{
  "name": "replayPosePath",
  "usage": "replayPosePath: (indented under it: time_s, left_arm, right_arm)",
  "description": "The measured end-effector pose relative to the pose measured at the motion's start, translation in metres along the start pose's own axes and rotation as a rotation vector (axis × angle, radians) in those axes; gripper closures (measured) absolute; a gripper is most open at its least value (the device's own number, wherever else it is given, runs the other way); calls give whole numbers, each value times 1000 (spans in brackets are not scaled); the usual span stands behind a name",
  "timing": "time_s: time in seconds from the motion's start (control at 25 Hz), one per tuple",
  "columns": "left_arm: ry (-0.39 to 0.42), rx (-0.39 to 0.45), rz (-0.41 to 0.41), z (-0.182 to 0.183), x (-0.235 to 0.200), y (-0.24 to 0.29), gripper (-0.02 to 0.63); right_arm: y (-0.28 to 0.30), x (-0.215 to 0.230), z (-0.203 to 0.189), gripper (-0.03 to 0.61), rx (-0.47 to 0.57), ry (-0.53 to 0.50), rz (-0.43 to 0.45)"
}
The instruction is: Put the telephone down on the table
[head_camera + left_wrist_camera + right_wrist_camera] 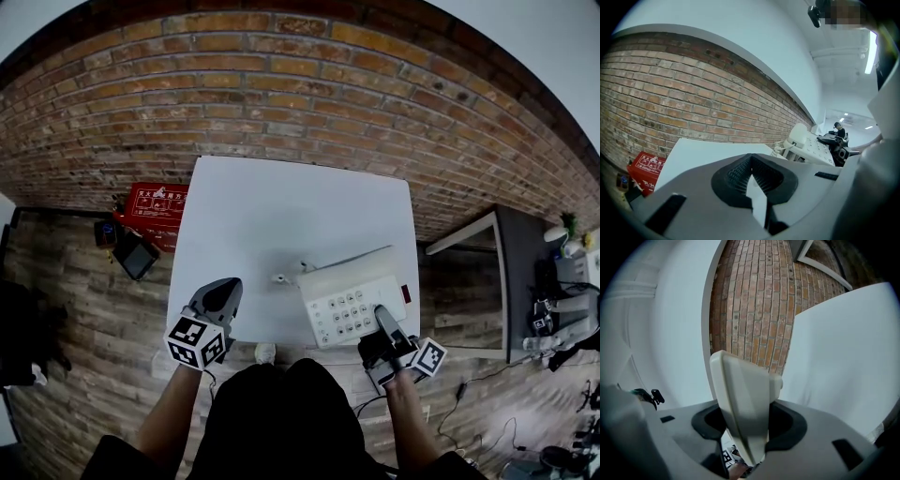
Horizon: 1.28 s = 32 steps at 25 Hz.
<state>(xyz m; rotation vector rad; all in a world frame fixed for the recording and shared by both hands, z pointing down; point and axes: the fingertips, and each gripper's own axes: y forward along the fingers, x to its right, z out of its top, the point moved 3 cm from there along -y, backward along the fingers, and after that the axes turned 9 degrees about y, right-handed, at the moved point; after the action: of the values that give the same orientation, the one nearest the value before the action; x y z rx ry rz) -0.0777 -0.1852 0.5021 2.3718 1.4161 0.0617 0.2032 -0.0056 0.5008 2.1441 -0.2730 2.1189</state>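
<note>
A cream telephone point(352, 295) with a grey keypad lies skewed over the front right part of the white table point(281, 197). My right gripper point(384, 321) grips its near edge; in the right gripper view the cream body point(740, 399) fills the gap between the jaws point(745, 427). I cannot tell whether the phone rests on the table or hangs just above it. A small cord end point(281, 277) lies left of it. My left gripper point(225, 286) sits at the table's front left edge, jaws point(751, 161) together and holding nothing. From there the telephone point(806, 145) shows to the right.
A brick wall point(309, 84) runs behind the table. A red box point(155, 211) and a black device point(136, 255) lie on the wood floor to the left. A dark desk point(525, 272) with cables stands at the right. A person point(839, 129) sits far off.
</note>
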Motion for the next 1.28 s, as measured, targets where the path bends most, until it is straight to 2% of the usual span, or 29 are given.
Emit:
replayPosePath:
  time_s: [0.24,0.4,0.88,1.08,1.28]
  left_arm:
    - [-23,-13,59,-2,-9,4,601]
    - [-44,-15,130,-2,-14,1,601]
    - [-128,8,375,-8,-24,-21,601]
    - [-148,-2,440,-13,-21,-28,601]
    - [-161,-13,489,-18,-16,-29,601]
  right_arm:
    - [27,2,6,357,-126,-1,20]
    - [49,7,8,357,-231,14,40]
    - [116,30,4,357,-634,13,45]
    - [138,43,-13,357,-815,28,56]
    - [152,70,-19,357,-965,28,8]
